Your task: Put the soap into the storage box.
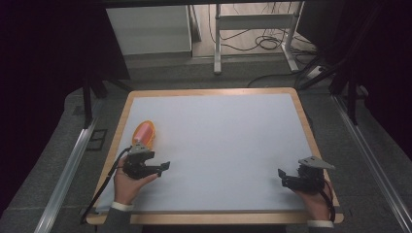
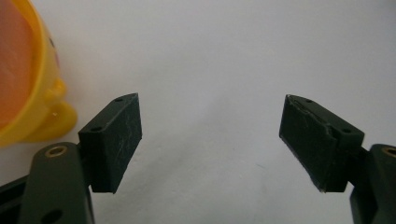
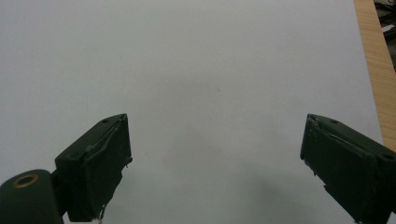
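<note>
Holding my left tongs [image 1: 163, 167] wide apart with nothing between them, I rest low on the white worktop [image 1: 223, 141]; my right tongs [image 1: 282, 175] gape empty too, well apart. Just beyond the left ones, the yellow cup [image 1: 144, 133] lies on its side

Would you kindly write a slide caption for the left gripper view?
Left gripper open over the white table mat, jaws empty, with the yellow-and-orange toy just outside its left jaw.
</note>
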Tool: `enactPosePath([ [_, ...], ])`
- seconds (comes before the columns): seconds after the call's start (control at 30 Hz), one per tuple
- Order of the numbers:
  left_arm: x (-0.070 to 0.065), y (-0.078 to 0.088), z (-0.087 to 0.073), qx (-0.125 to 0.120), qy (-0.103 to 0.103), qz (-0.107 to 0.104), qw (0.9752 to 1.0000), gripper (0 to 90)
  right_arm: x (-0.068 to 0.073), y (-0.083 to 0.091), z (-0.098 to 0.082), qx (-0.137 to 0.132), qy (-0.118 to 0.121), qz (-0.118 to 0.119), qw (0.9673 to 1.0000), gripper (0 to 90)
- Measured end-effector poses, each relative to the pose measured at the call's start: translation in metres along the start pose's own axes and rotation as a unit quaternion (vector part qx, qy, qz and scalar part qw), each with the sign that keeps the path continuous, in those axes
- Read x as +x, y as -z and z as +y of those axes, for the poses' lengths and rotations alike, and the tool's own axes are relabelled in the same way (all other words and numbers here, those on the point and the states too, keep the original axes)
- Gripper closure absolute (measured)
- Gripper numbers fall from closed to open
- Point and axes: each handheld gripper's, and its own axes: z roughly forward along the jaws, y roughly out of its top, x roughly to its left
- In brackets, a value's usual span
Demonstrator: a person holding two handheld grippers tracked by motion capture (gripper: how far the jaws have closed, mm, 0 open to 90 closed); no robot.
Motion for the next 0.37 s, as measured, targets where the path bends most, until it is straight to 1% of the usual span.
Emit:
enactPosePath([
  [0.07,0.0000,0.0003,0.0005,0.002,-0.001,0.001,1.0000,21.8,0.0004,-0.0003,0.0002,0.000,0.001,-0.001,1.0000,8.2],
  [0.13,0.0012,0.0025,0.0012,-0.006,0.001,0.001,1.0000,21.9,0.0008,-0.0004,0.0006,0.000,0.003,0.001,1.0000,8.2],
  [0.3,0.0021,0.0027,-0.0013,-0.003,-0.001,0.001,1.0000,21.9,0.0026,-0.0002,0.0016,-0.001,0.005,0.001,1.0000,8.2],
  [0.37,0.0026,0.0032,-0.0023,0.005,-0.008,0.012,0.9999,21.0,0.0035,-0.0008,0.0021,-0.001,0.006,0.001,1.0000,8.2],
])
